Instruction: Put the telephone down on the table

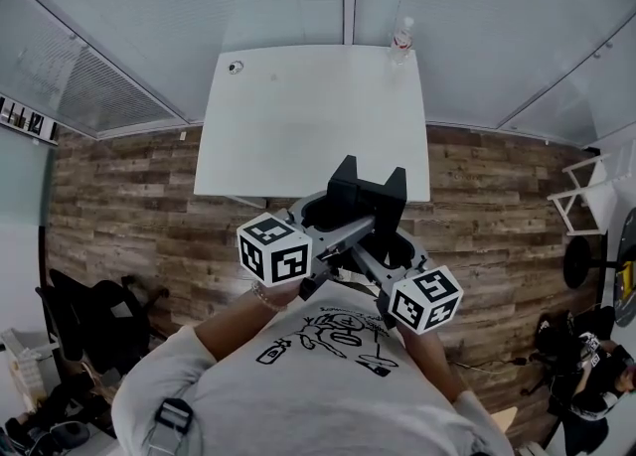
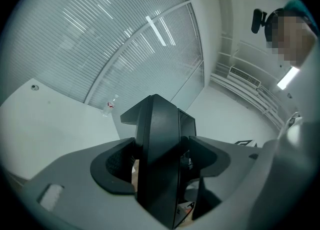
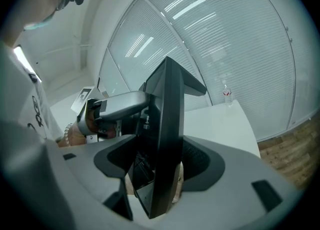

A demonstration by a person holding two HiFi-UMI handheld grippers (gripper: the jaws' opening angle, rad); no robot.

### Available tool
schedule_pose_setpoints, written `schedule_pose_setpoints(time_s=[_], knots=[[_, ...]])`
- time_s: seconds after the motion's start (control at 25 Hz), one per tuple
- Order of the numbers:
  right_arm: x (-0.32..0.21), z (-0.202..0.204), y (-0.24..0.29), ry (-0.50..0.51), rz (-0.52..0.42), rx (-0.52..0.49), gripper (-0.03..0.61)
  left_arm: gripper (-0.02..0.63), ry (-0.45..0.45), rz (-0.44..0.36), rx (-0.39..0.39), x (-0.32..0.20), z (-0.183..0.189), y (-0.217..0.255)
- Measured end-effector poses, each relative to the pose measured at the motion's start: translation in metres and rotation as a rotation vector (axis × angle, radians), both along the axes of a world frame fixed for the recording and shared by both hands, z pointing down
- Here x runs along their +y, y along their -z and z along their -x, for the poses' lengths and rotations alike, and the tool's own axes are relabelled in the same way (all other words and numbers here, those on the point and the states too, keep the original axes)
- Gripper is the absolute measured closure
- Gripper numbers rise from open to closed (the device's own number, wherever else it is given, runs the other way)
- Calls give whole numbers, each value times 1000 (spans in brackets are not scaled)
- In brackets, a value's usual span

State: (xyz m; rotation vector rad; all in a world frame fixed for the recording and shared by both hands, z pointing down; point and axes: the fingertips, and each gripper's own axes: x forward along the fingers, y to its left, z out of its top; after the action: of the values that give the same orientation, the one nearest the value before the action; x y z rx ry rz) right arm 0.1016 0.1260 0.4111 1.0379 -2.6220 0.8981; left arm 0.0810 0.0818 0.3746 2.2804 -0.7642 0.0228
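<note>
The black telephone [image 1: 366, 196] hangs in the air just in front of the near edge of the white table [image 1: 298, 126]. It stands on edge between both grippers. My left gripper [image 1: 323, 216] is shut on its left side and my right gripper [image 1: 396, 245] on its right side. In the left gripper view the telephone [image 2: 157, 159] fills the gap between the jaws. The right gripper view shows the telephone [image 3: 167, 139] clamped edge-on, with the left gripper [image 3: 112, 106] gripping its far side.
A clear bottle [image 1: 401, 40] stands at the table's far right corner, and a small round object [image 1: 236, 67] lies at the far left. Blinds and glass walls stand behind the table. A dark chair [image 1: 89, 330] is at the lower left and a white rack [image 1: 586, 196] at the right, on wood flooring.
</note>
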Motion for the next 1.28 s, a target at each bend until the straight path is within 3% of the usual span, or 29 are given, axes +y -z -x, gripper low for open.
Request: schedule_pose_setpoints(time_s=[0.28,0.72,1.28], knots=[[-52,14,1,16,3,10,318,278,16,2,10,-52,15,1],[-152,65,12,40,-14,12,318,278,40,-16,14,-150,67,12],[-226,126,15,42,-19,16,319,278,40,-29,20,-224,129,15]])
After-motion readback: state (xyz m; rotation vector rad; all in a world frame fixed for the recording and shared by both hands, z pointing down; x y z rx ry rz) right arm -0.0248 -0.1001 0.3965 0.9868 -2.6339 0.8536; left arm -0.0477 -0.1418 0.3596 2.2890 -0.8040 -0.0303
